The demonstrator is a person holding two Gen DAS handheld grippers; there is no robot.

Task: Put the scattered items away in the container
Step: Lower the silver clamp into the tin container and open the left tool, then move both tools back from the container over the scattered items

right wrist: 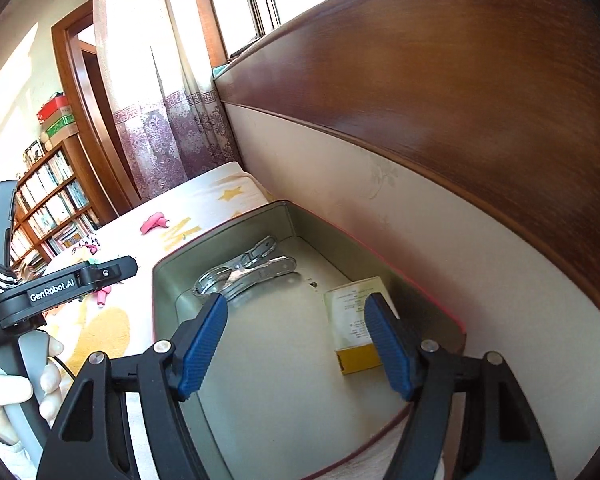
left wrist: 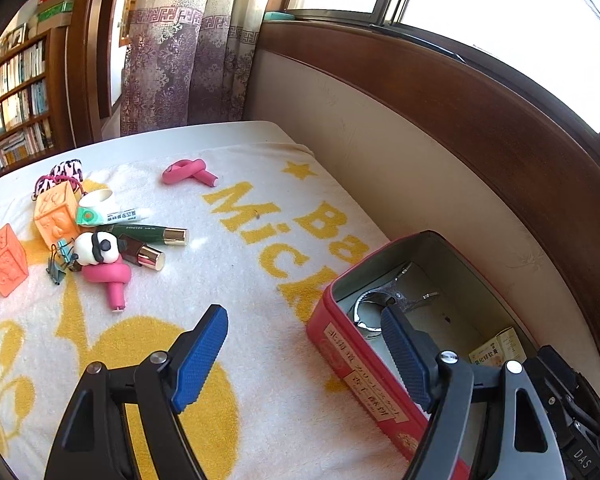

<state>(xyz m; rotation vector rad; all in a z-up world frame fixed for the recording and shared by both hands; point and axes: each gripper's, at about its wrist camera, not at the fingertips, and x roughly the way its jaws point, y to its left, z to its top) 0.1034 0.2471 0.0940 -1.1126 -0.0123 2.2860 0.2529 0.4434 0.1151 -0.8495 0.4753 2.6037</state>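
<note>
Hovering, both spread and empty: right gripper (right wrist: 296, 344) over tin (right wrist: 168, 276); left gripper (left wrist: 304, 344) advisedly targeting clutter pile (left wrist: 100, 240) at ten o'clock.

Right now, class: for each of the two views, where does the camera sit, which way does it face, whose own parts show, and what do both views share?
Left wrist: on the left gripper, open, facing the towel and scattered toys.
Right wrist: on the right gripper, open, looking down into the tin; the left hand shows.
Shared: tin, metal opener, small box, pink curler.
</note>
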